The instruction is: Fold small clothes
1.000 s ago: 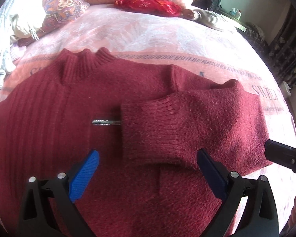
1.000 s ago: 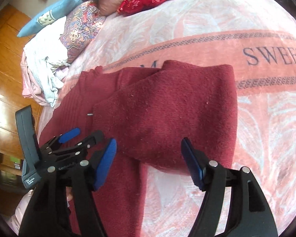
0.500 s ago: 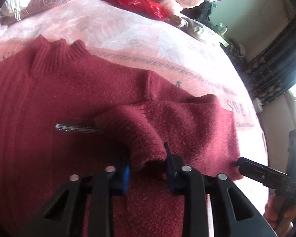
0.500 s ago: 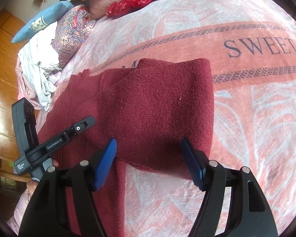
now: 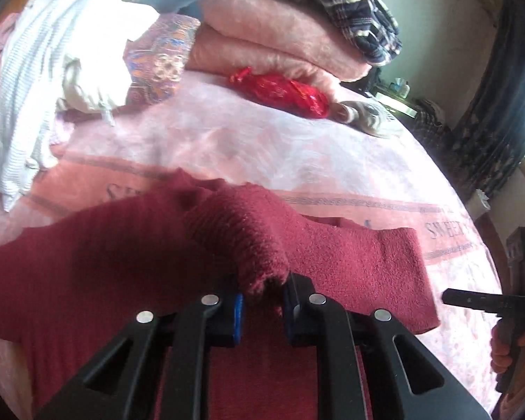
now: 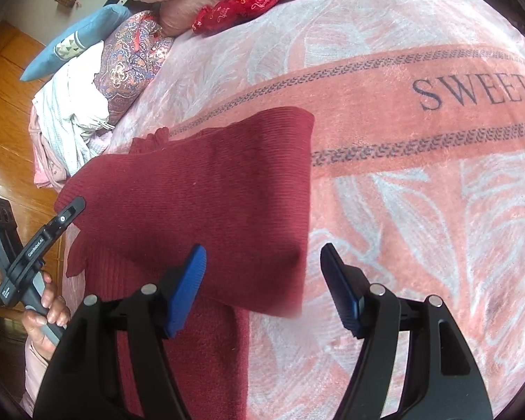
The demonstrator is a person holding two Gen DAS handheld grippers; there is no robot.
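Across both wrist views a pink plush bedspread (image 6: 420, 210) with pale leaf patterns and a salmon band lettered "SWEET" is spread over the bed. On it a dark red knitted sweater (image 6: 206, 189) is laid, partly folded over itself, its ribbed collar turned toward the bed's head. Along that head a stack of folded pink blankets (image 5: 273, 35) is seen, with a dark plaid garment (image 5: 350, 3) on top, a white waffle-knit cloth (image 5: 35, 80) and a paisley cushion (image 5: 157, 59) beside it, and a small shiny red bundle (image 5: 280, 91) in front.

The sweater's ribbed sleeve cuff (image 5: 255, 255) is raised off the body of the garment, pinched between the blue pads of the left gripper (image 5: 262, 309), whose jaws are closing on the knit. The right gripper (image 6: 262, 287) is held above the folded sweater's near edge with its jaws spread apart, and nothing is clasped by its blue pads (image 6: 185, 290).
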